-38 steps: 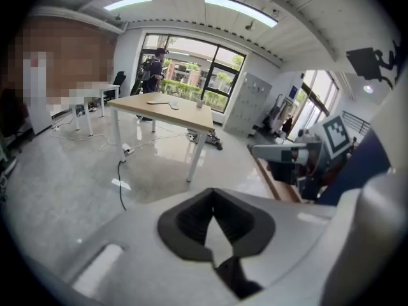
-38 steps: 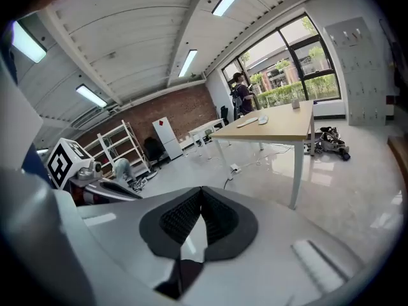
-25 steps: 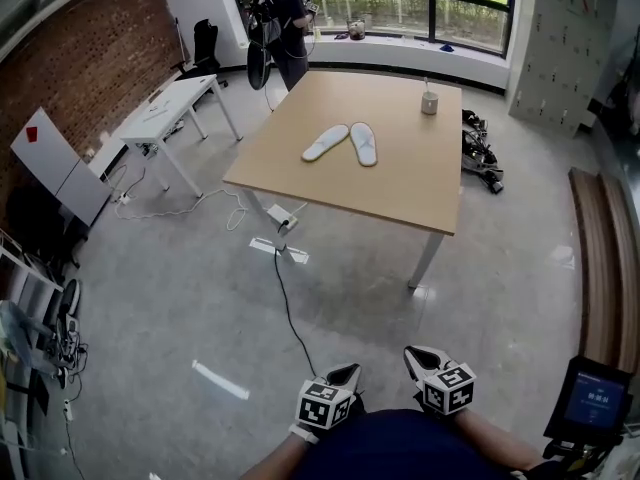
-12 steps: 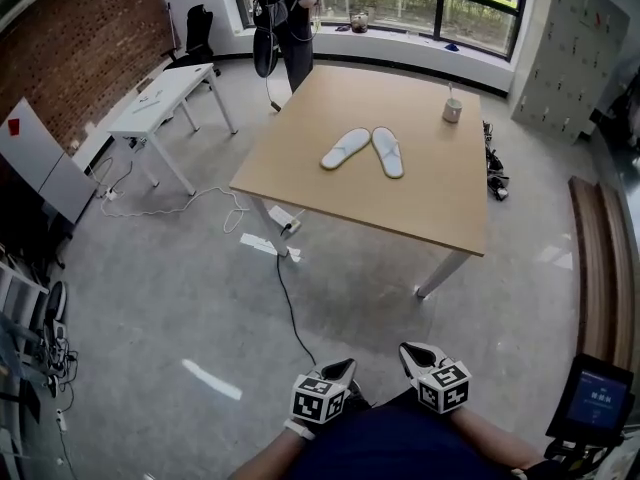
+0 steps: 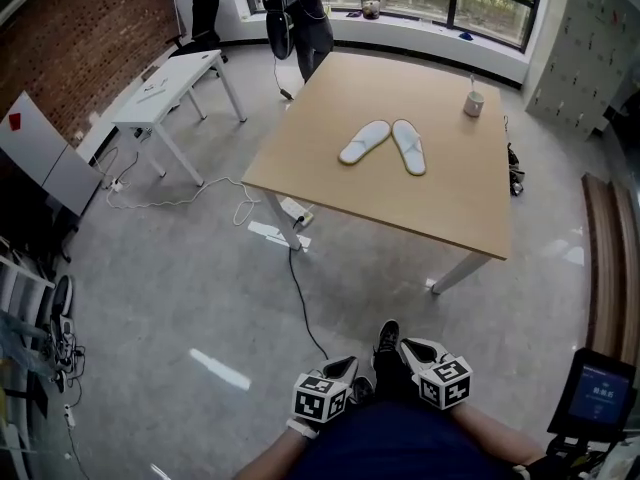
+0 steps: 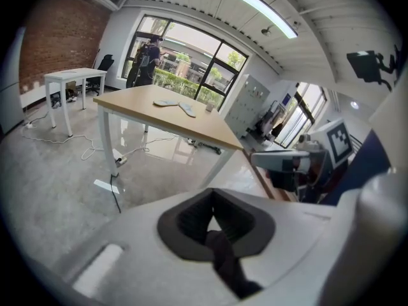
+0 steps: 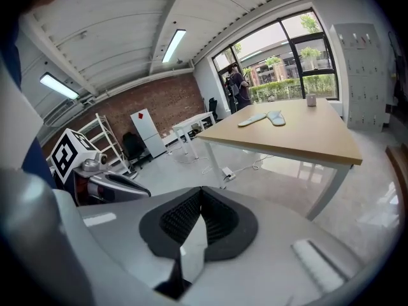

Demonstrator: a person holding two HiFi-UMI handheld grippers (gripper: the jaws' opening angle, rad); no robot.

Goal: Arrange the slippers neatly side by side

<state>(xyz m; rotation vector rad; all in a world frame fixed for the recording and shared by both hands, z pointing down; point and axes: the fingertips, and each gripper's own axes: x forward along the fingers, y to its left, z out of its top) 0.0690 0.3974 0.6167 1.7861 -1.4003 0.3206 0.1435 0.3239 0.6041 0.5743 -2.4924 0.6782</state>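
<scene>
Nearing the table (image 5: 470, 218) since a second ago, the left gripper (image 5: 343, 372) and right gripper (image 5: 414, 351) stay closed and empty, so the slippers (image 5: 365, 141) on it remain untouched.

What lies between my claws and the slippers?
In the head view: the person's shoe, grey floor crossed by a black cable, then the near stretch of the table. The left claw and right claw, both shut, are far short of the slippers.
</scene>
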